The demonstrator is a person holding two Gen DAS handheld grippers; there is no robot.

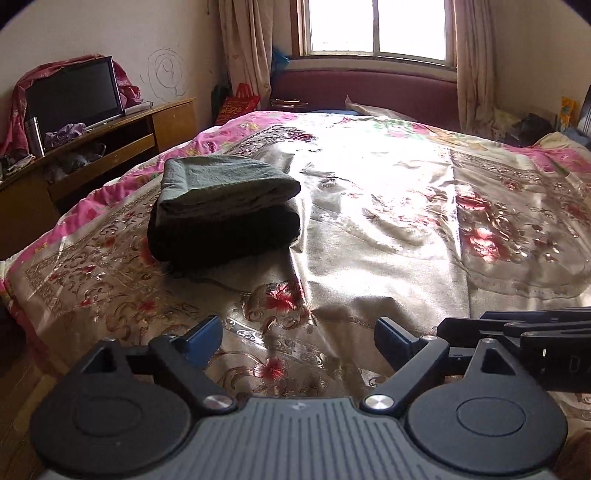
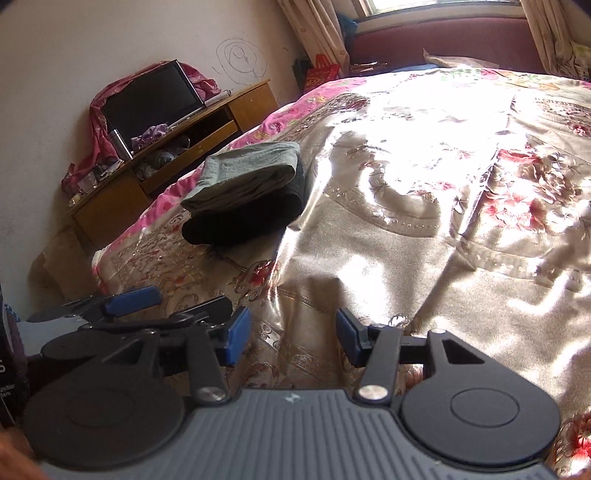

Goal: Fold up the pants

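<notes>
A pair of grey-green pants [image 1: 229,186] lies folded in a neat pile on top of a dark folded garment [image 1: 225,236], on the left part of the bed. The same pile of pants [image 2: 247,177] shows in the right wrist view. My left gripper [image 1: 297,345] is open and empty, low over the near edge of the bed, well short of the pile. My right gripper [image 2: 293,336] is open and empty, also near the bed's front edge. The right gripper's linkage [image 1: 524,332] shows beside the left one, and the left gripper [image 2: 129,306] shows at the left of the right wrist view.
The bed carries a shiny floral bedspread [image 1: 388,206] with sun glare. A wooden TV stand [image 1: 110,147] with a TV [image 1: 74,96] and a metal flask [image 1: 35,136] stands left of the bed. A window [image 1: 376,29], curtains and a red headboard [image 1: 369,88] lie beyond.
</notes>
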